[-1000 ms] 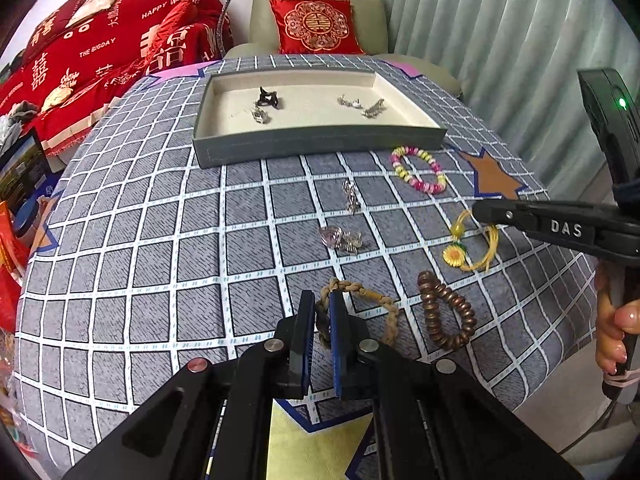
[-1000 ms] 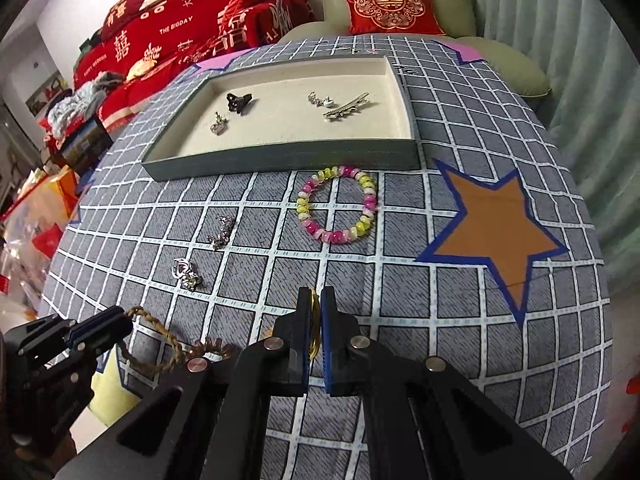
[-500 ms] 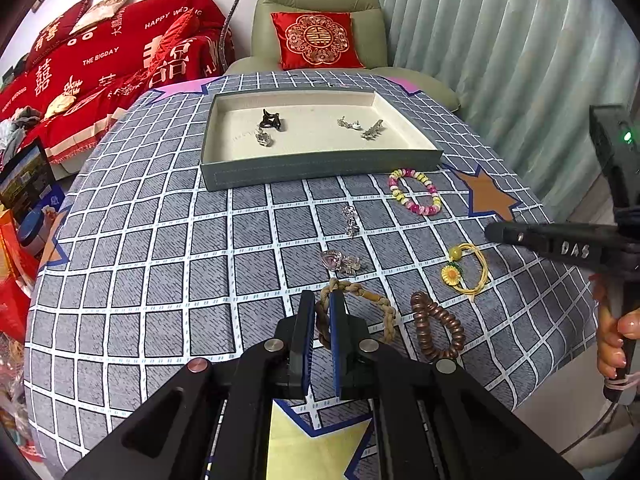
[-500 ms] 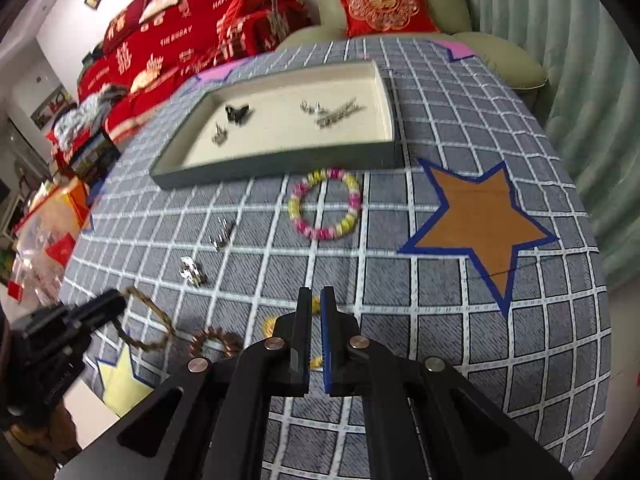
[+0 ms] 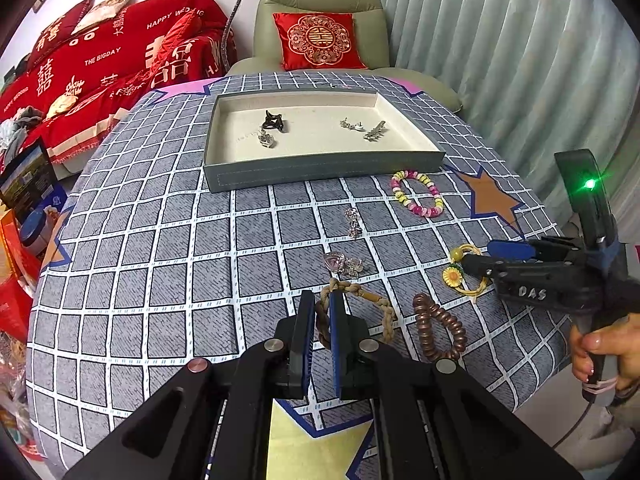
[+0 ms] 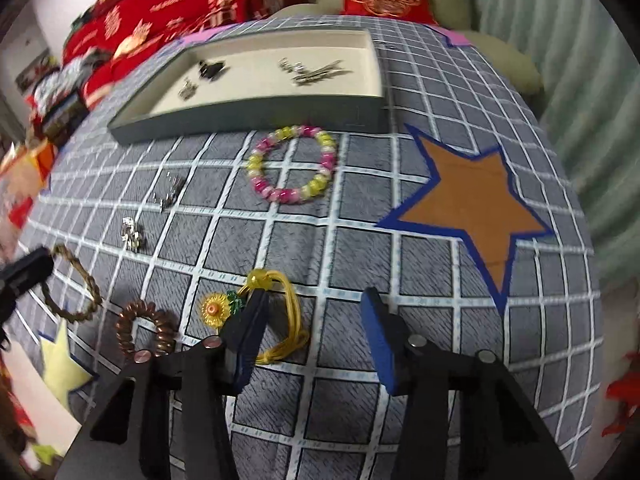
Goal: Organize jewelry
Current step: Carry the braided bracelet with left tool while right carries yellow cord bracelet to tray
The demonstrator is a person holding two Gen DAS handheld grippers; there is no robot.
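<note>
On the desk (image 5: pixel 132 248): fingers among bracelets.
Left gripper (image 5: pixel 319 304) nips the braided bracelet (image 5: pixel 360 300); right gripper (image 6: pixel 316 322) gapes wide, holding nothing, beside the yellow cord bracelet (image 6: pixel 286 320).

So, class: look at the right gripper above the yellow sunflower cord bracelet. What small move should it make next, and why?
Probably shift the right gripper slightly toward its own left, then close. Its jaws stand wide open, but the yellow sunflower bracelet lies by the left finger, not centred in the gap. The left gripper is already shut on the braided bracelet, so it needs no help.
</note>
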